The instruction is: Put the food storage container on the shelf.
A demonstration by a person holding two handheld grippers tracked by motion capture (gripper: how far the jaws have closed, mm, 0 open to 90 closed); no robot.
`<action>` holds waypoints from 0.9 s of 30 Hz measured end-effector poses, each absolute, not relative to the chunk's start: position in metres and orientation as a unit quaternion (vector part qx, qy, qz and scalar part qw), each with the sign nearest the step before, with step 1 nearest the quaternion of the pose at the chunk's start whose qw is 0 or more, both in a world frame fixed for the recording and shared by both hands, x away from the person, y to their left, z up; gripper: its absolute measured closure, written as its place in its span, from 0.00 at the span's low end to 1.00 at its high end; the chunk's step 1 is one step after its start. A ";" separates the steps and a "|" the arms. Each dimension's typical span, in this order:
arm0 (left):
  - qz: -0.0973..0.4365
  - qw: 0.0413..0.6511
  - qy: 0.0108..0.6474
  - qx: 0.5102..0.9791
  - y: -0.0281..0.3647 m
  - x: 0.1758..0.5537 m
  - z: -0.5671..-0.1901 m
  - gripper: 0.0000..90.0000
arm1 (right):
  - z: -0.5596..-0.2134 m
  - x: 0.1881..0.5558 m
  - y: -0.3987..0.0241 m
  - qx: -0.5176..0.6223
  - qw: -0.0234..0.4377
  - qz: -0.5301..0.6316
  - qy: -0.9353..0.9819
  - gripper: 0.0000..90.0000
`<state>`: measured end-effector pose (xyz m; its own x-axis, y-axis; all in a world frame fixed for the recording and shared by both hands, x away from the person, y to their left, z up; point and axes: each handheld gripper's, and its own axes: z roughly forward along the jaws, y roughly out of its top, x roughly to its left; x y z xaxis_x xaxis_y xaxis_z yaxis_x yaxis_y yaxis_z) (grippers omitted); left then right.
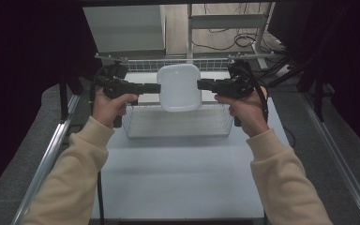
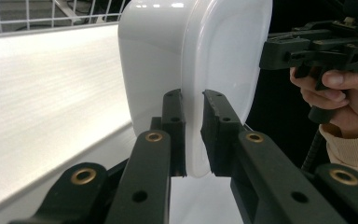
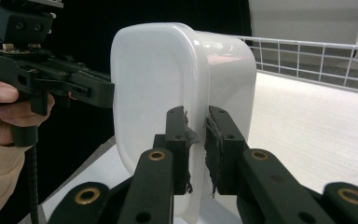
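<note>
My left gripper (image 1: 157, 87) is closed on the rim of the white container (image 1: 179, 87); in the left gripper view its two black jaws pinch the thin edge of the lid (image 2: 223, 60) from both sides. The container hangs just in front of this gripper, on its inner side, turned on its edge so that the flat lid faces toward me. It is held in the air above the wire basket (image 1: 177, 123), between my two grippers, and it touches nothing else that I can see.

My right gripper (image 1: 200, 84) is also closed on the same rim, on the opposite side. In the right gripper view the jaws press on the edge, and the pads (image 3: 185, 135) look worn and a little torn.

I judge that the pick-up part is finished: the container is off the basket floor and carried by both grippers. What remains, I think, is to bring it away from the basket and set it down somewhere on the desk (image 1: 178, 173), then to release both grips. Where exactly it should go I cannot tell.

The container is smooth, glossy plastic, milky white and a little translucent, with a rectangular shape and well rounded corners. The lid is thin and flat. The basket is made of thin white metal wire in a grid, with low walls. The desk surface is pale, matte and plain.
</note>
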<state>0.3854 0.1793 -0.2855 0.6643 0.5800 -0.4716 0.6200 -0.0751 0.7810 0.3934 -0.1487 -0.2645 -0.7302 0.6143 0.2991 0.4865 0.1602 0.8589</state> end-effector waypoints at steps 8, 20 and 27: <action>-0.029 0.539 0.421 0.728 0.185 0.404 -0.285 0.89 | -0.262 0.412 -0.143 0.363 0.048 0.536 0.761 0.89; -0.044 0.528 0.434 0.729 0.185 0.429 -0.286 0.89 | -0.262 0.437 -0.141 0.382 0.033 0.526 0.759 0.89; -0.052 0.516 0.444 0.731 0.185 0.442 -0.295 0.89 | -0.271 0.452 -0.140 0.398 0.016 0.515 0.759 0.89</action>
